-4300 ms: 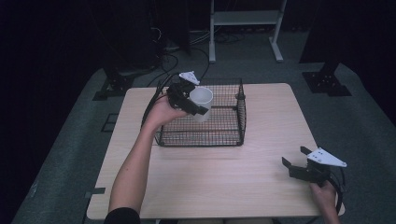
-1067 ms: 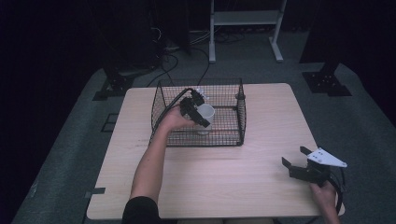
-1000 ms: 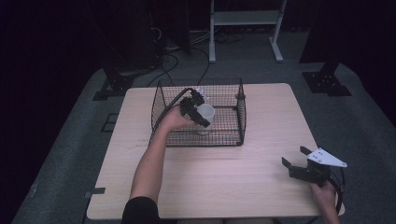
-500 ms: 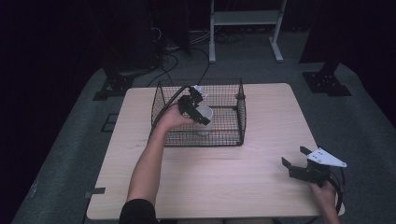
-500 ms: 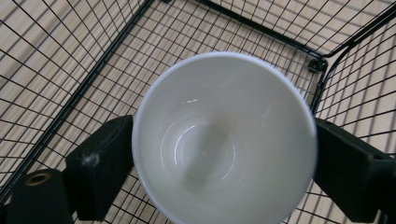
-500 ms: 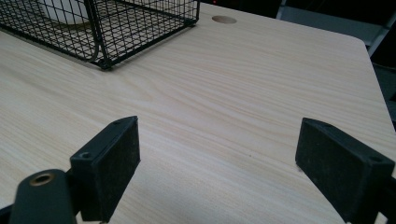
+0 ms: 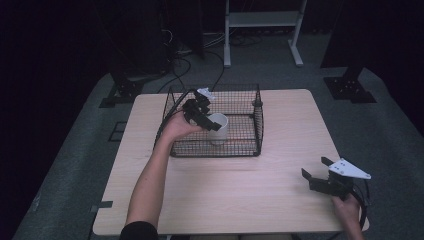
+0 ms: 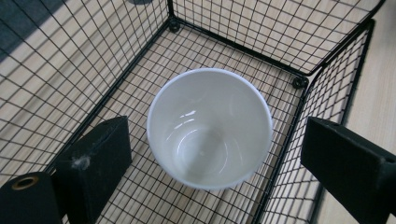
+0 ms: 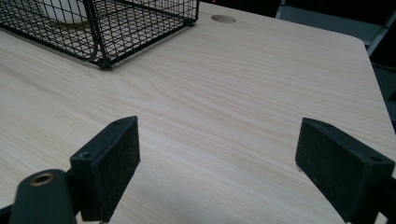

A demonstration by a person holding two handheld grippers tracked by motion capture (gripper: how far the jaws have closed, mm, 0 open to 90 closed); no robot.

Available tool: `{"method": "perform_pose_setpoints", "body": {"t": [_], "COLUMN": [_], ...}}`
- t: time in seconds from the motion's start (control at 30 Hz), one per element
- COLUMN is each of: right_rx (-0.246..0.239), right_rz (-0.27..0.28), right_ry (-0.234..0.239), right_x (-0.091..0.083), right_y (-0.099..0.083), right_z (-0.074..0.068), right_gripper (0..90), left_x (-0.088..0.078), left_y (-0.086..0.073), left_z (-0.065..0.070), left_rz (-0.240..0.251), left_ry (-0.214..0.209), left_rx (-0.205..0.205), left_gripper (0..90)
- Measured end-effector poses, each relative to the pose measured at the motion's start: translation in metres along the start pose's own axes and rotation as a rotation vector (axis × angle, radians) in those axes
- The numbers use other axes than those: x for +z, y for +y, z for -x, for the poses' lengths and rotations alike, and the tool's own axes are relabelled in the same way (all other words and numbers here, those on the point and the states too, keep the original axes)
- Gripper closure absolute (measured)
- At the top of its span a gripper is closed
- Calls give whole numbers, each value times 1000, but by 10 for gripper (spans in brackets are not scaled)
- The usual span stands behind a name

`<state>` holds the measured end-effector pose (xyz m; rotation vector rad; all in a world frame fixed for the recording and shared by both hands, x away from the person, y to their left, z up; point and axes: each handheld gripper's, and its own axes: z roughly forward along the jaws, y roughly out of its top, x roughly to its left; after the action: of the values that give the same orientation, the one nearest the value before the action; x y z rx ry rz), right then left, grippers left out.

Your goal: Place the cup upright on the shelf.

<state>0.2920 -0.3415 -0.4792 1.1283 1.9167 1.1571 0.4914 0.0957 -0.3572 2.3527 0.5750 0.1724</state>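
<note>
A white cup (image 7: 218, 128) stands upright and empty on the floor of a black wire basket (image 7: 215, 150) at the table's middle back. My left gripper (image 7: 200, 114) hangs over the basket's left part, just left of the cup and above its rim. In the left gripper view the cup (image 8: 210, 126) sits below the left gripper (image 8: 217, 140), whose jaws are spread wide on either side and touch nothing. My right gripper (image 7: 320, 175) rests open near the table's front right corner. In the right gripper view the right gripper (image 9: 226, 149) has bare wood between its jaws.
The wooden table (image 7: 280, 130) has bare room in front of and right of the basket. The basket's corner (image 9: 100, 58) and a round hole (image 9: 223, 18) in the tabletop lie ahead of the right gripper. Stands and cables (image 7: 200, 50) crowd the dark floor behind.
My left gripper has lifted slightly up and to the left, off the cup, and stands open. The cup stays upright in the basket. The right gripper has not moved.
</note>
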Motion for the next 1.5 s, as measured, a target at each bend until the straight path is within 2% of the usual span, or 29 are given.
{"method": "perform_pose_setpoints", "body": {"t": [0.57,0.73,1.23,1.5], "right_rx": [0,1,0,1], "right_rz": [-3,-4,-4,-6], "right_ry": [-7,-7,-9,-9], "right_x": [0,0,0,0], "right_y": [0,0,0,0], "right_z": [0,0,0,0], "right_gripper": [131,131,131,131], "left_x": [-37,-44,-58,-64], "left_y": [-6,-11,-31,-43], "left_z": [30,38,52,57], "left_rz": [94,107,172,179], "left_ry": [42,42,55,55], "left_rx": [58,62,61,56], "left_gripper": [81,81,81,81]}}
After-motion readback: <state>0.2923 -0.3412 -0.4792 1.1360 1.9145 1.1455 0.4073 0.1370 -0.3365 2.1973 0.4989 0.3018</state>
